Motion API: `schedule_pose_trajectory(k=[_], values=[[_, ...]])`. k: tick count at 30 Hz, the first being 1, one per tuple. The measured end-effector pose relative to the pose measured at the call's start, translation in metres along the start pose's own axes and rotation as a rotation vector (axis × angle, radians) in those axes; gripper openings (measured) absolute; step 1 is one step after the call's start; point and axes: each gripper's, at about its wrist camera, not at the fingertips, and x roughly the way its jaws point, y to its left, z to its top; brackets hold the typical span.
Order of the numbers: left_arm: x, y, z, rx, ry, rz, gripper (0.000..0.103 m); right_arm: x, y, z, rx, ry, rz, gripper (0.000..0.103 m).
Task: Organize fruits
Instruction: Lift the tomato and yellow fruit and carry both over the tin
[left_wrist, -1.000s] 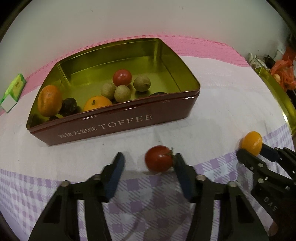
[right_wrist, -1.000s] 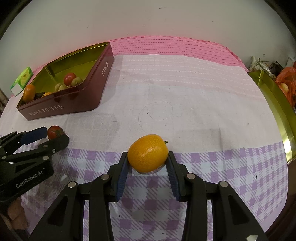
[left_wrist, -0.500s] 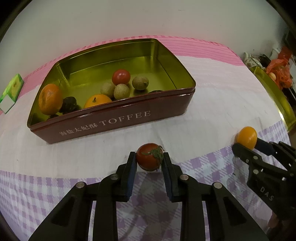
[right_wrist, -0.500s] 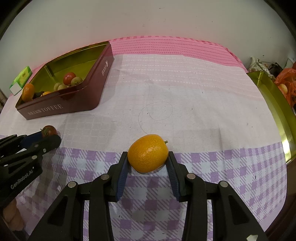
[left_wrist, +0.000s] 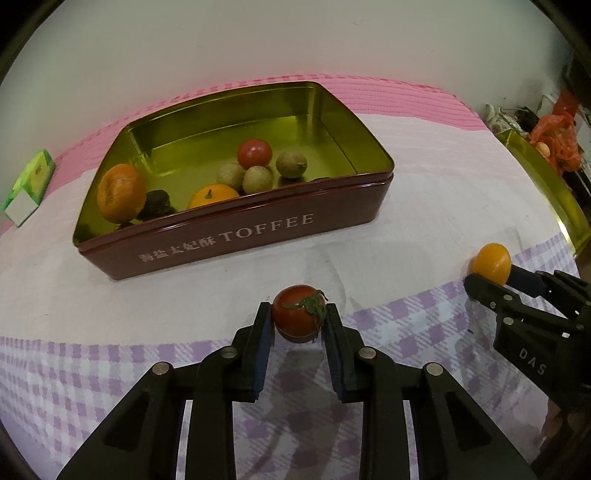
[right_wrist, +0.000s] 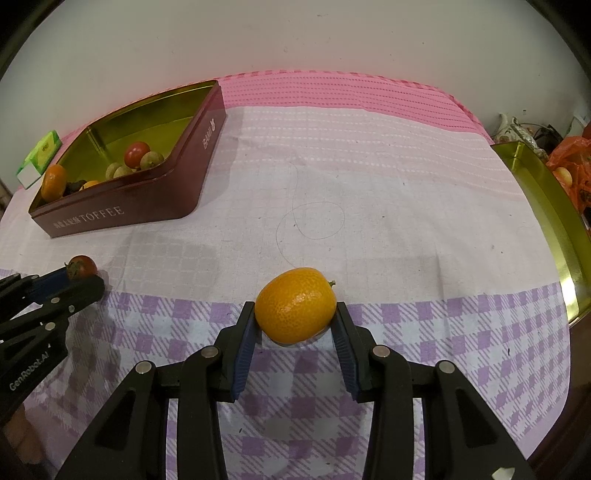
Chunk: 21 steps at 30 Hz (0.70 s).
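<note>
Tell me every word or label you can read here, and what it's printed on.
"TOFFEE": long side of the red tin, after Chinese characters too small to read.
"DAS": right gripper body.
"GenRobot.AI": left gripper body.
Tin's short end and the green box: print too blurred to read.

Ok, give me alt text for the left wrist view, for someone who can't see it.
The left tool grips a cherry tomato above a checked tablecloth. Behind it is an open toffee tin holding fruit; at right, the right tool holds a small orange fruit.
</note>
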Motion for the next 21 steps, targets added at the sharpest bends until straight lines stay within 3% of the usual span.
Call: schedule_pose_trajectory(k=[21], values=[[-0.017,0.047,-0.016,-0.096,-0.015,0.024,0.028,-0.006,0.042,-0.008,-0.058,0.033,0.017,0.037]])
